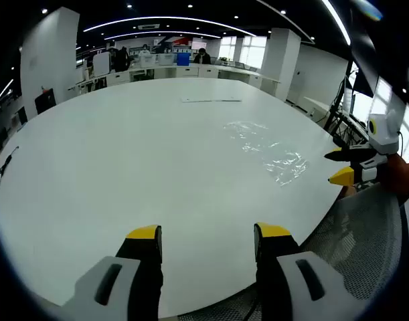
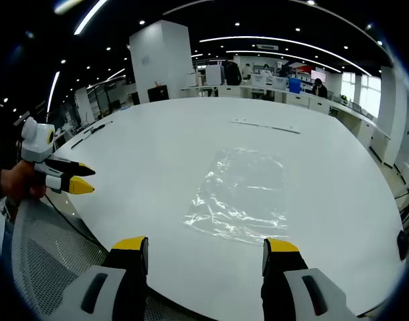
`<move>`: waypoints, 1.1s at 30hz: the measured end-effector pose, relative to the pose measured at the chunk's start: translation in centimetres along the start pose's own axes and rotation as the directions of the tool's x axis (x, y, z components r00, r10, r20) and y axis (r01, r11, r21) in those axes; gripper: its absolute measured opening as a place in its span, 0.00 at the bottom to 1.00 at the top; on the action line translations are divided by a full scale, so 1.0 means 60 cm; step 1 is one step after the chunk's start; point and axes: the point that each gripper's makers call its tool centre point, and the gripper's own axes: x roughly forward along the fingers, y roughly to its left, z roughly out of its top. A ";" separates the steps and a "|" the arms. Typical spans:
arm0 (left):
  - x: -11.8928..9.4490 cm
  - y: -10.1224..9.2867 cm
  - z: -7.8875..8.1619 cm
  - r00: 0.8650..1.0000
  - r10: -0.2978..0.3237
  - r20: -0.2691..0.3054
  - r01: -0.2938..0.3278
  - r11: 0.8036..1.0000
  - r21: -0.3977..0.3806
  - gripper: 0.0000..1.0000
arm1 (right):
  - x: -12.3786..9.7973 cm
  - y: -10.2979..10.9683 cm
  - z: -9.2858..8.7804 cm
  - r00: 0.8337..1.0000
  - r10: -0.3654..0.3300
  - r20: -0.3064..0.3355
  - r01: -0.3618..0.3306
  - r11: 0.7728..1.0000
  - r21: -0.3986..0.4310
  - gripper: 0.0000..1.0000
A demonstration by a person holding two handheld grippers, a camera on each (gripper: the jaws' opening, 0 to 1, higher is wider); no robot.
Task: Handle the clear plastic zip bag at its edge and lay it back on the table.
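In the left gripper view, the left hand-held gripper (image 1: 207, 234) rises from the near edge with its two yellow-tipped jaws standing wide apart, nothing between them, over the near part of the white bench (image 1: 110, 154). To the right and further off, the clear zip bag (image 1: 268, 150) lies flat and crinkled on the bench, well apart from these jaws. Further right again, at the bench's right edge, the right hand-held gripper (image 1: 343, 166) comes in from the side — its jaws point towards the bag and stand apart, one dark tip above one yellow tip, short of the bag and holding nothing. A grey mesh surface (image 1: 365, 234) shows below that edge.

In the right gripper view, the left hand-held gripper appears at the far left, held in a hand (image 2: 20, 182) beside the bench's left edge, its jaws parted and empty. In the middle, the bag (image 2: 239, 194) lies flat on the bench (image 2: 157, 147), just beyond the view's own gripper (image 2: 207, 244) — jaws wide, empty, hanging over the near edge. A thin strip (image 2: 266, 126) lies on the bench beyond the bag. Far desks and seated people line the back of the room.
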 end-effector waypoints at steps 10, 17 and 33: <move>0.004 -0.007 0.002 1.000 -0.022 0.010 0.022 1.000 0.014 0.58 | -0.003 0.004 0.003 1.000 -0.003 0.000 0.003 1.000 -0.002 0.69; 0.006 -0.006 0.001 1.000 -0.022 0.009 0.022 1.000 0.016 0.58 | -0.004 0.004 0.004 1.000 -0.007 0.002 0.007 1.000 -0.005 0.69; 0.006 -0.004 0.001 1.000 -0.019 0.009 0.019 1.000 0.008 0.57 | -0.004 -0.001 0.003 1.000 -0.019 -0.005 0.019 1.000 -0.008 0.69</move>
